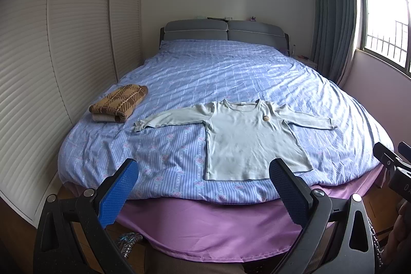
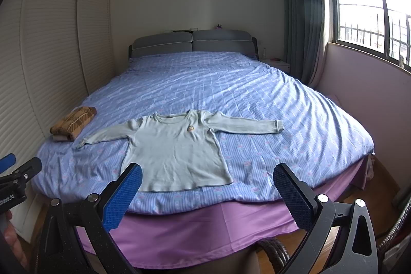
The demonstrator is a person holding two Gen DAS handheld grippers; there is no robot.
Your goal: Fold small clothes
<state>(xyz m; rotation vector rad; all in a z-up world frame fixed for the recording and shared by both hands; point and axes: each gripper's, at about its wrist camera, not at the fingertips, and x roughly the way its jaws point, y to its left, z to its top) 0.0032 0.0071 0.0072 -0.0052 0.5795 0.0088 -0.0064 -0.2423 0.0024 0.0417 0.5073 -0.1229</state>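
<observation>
Pale blue long-sleeved shirt lies flat, sleeves spread, near foot edge of bed. Folded brown plaid garment well left of it. Left gripper and right gripper: jaws wide apart, holding nothing, hovering short of bed.

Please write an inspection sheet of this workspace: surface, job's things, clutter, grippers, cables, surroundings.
Surface: bed with a wrinkled blue floral cover; purple sheet hangs below the near edge.
Job's things: light blue long-sleeve shirt lies flat, sleeves spread, front up, near the foot edge. Brown plaid garment, already folded, sits left of it, apart.
Clutter: small items on the headboard ledge, too small to tell.
Grippers: left gripper open, empty; right gripper open, empty; both short of the bed.
Cables: nothing seen.
Surroundings: louvred wardrobe left, curtain and window right.
</observation>
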